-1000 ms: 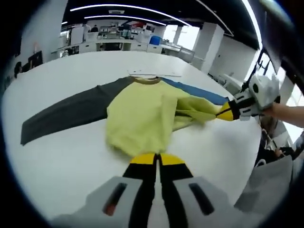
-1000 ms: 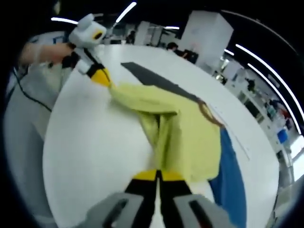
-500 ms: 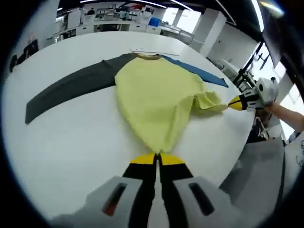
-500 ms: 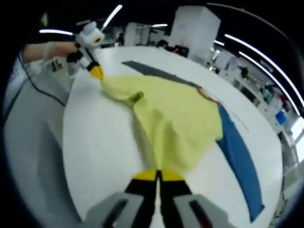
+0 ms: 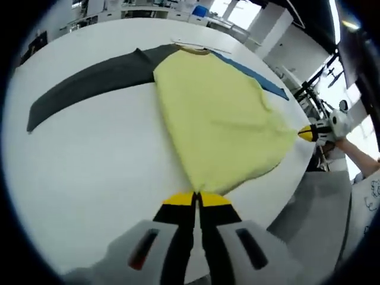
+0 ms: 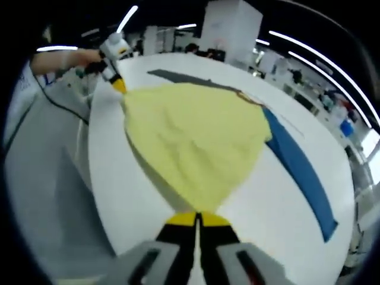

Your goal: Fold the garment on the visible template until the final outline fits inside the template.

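Observation:
A long-sleeved shirt lies on a round white table (image 5: 89,160): yellow body (image 5: 219,119), dark grey sleeve (image 5: 89,80) and blue sleeve (image 5: 255,74). My left gripper (image 5: 196,197) is shut on one bottom corner of the yellow hem. My right gripper (image 6: 198,217) is shut on the other bottom corner, and it enters the left gripper view at the right (image 5: 309,133). The yellow body (image 6: 190,136) is stretched flat between the two grippers near the table's edge. In the right gripper view the blue sleeve (image 6: 300,172) runs off to the right and the left gripper (image 6: 119,86) is at the upper left.
A thin pale strip (image 5: 199,46) lies on the table just beyond the collar. A person's hand and sleeve (image 5: 356,160) hold the right gripper past the table's edge. Office desks and shelves (image 5: 148,9) stand behind the table. Grey floor (image 6: 53,196) lies beside it.
Both grippers have pulled the yellow hem outward and toward the table's edge. The bunched, folded body of one second ago is now spread flat and taut.

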Available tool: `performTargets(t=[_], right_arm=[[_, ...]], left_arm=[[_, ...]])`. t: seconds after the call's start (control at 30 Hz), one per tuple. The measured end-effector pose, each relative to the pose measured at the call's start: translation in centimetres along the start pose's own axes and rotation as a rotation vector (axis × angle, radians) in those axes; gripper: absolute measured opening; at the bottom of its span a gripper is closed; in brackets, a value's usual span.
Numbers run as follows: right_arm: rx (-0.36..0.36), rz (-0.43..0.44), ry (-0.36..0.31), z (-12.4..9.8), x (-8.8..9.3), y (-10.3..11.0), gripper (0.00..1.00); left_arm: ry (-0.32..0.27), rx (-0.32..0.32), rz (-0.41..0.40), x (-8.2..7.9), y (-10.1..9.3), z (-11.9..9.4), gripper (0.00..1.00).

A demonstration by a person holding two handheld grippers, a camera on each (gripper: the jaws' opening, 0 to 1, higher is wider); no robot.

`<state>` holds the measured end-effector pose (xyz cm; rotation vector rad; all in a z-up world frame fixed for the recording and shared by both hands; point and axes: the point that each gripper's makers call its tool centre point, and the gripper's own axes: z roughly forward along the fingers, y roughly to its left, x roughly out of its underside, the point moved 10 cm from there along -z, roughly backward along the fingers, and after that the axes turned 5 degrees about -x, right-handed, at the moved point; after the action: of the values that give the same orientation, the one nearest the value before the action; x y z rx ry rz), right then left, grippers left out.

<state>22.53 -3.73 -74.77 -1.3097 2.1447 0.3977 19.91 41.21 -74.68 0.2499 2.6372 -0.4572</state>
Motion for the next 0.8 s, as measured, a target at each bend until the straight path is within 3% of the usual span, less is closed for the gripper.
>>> performTargets(t=[0.2, 0.37, 0.47, 0.73, 0.8], right_arm=[[-0.015, 0.001, 0.009, 0.0, 0.3, 0.5, 0.0], [-0.01, 0.027, -0.007, -0.6, 0.2, 0.3, 0.0], [-0.012, 0.035, -0.014, -0.7, 0.1, 0.3, 0.0], [-0.009, 0.021, -0.023, -0.9, -0.6, 0.0, 0.0], [-0.015, 0.023, -0.024, -0.9, -0.5, 0.2, 0.0]], left_arm=[[0.016, 0.0, -0.013, 0.3, 0.3, 0.6, 0.0], [-0.014, -0.01, -0.03, 0.4, 0.4, 0.6, 0.0], [-0.048, -0.014, -0.051, 0.0, 0.5, 0.1, 0.0], [-0.056, -0.004, -0.045, -0.9, 0.2, -0.8, 0.0], [-0.034, -0.009, -0.047, -0.9, 0.3, -0.5, 0.0]])
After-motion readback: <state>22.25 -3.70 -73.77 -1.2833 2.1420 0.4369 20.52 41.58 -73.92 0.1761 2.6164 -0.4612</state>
